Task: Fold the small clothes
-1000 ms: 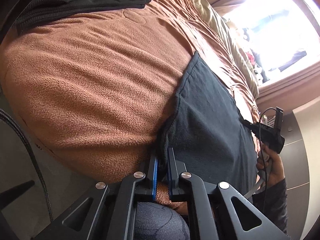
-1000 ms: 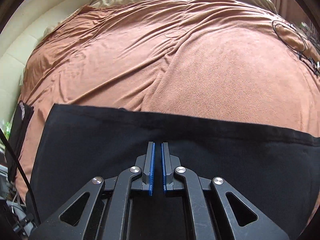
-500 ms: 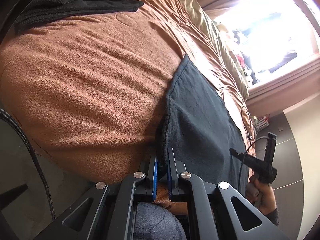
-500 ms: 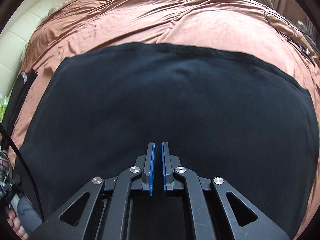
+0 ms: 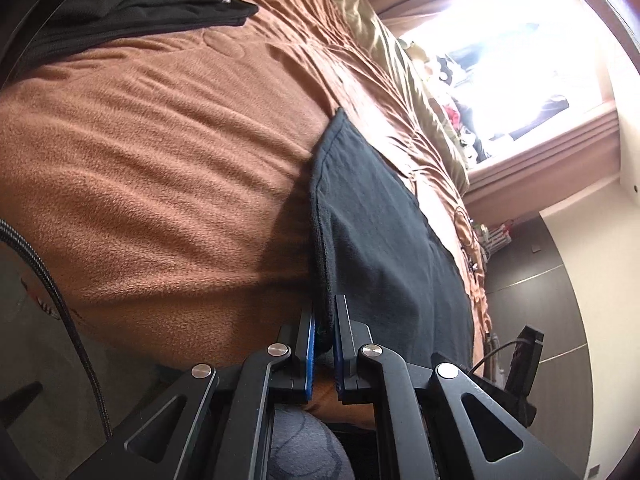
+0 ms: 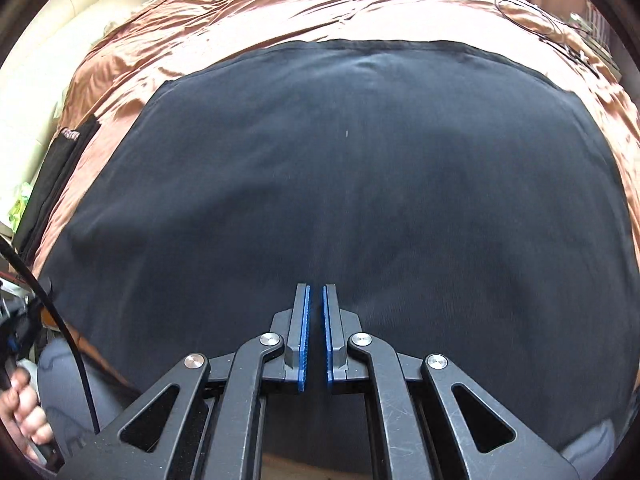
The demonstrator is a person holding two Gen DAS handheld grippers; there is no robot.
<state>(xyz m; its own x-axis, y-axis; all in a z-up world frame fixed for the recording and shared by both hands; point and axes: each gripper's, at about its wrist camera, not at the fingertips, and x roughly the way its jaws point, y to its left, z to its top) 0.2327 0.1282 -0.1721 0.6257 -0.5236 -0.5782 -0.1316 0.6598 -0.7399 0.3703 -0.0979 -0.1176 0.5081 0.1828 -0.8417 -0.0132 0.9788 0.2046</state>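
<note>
Currently the dark garment (image 6: 360,184) lies spread flat across the brown fleece blanket (image 5: 152,168) on the bed, filling most of the right wrist view; its far hem runs straight across the upper part of that view, blanket showing beyond it and on both sides. Left gripper (image 5: 325,320): jaws nearly closed, pinching the garment's near corner edge between the blue pads (image 5: 309,344); cloth is visibly sandwiched there and the hem runs up and away from the fingertips. Left wrist view sees the garment edge-on, lying on the blanket to the right of that hem. Right gripper (image 6: 316,300): jaws close together with a narrow gap between the blue pads, hovering over the near middle of the garment. Cannot tell whether any fabric is caught between them; dark cloth shows through the gap, but no fold or bunching at the tips. Right gripper's body also appears at the lower right edge of the left wrist view, just off the garment's near edge. Another black clothing item (image 5: 132,12) sits at the top left of the left wrist view, well apart from the garment. A hand (image 6: 20,412) gripping a handle shows at lower left in the right wrist view. Bright window (image 5: 520,60) beyond the bed's far end.
</note>
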